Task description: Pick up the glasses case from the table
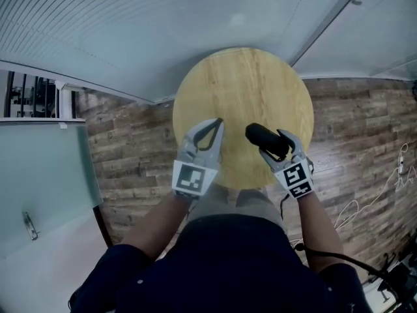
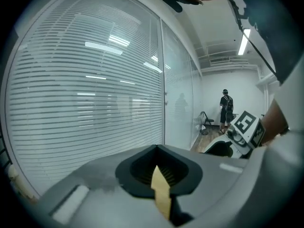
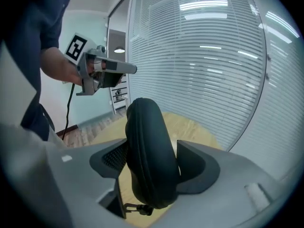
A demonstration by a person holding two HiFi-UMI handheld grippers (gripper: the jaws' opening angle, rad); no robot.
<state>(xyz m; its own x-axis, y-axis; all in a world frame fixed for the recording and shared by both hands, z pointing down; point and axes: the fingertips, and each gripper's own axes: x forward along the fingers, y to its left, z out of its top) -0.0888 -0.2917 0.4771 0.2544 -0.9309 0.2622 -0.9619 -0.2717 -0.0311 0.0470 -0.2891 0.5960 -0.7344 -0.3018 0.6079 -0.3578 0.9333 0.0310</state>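
Nearest, a dark navy top [image 1: 228, 259] and two bare forearms reaching out to a pair of grey handheld tools.

On the right, right gripper [image 1: 279, 147] clamped across a black, oblong, zip-round soft-shell glasses case [image 1: 262, 136], pads pressing its rounded flanks. Holds the case on edge, gripped toward one end, with most of its length jutting past the pads and a small zip pull dangling at the near end. Looks already clear of the round pale wooden table [image 1: 241, 77], hanging above its near rim.

On the left, left gripper [image 1: 217, 124] with fingers closed tip to tip on nothing, level with the other tool and apart from the case.

Beyond the table, brown wood-plank floor [image 1: 352, 129], then white slatted blinds [image 3: 213, 56] behind glass. At the far end of the room, a standing person in dark clothes [image 2: 226, 107], too small for detail.

Risk from here: a slip or swivel. Smooth curved shell, off-centre grip, long free end working as a lever. Likely causes: slackening the squeeze, or a quick wrist roll. Dropped from over the rim, could miss the table and land on the planks. Squeezed too hard, could dent.

No brand or lettering legible on the case. Only black-and-white square marker patterns on each tool's cube [image 1: 194, 178], no words.
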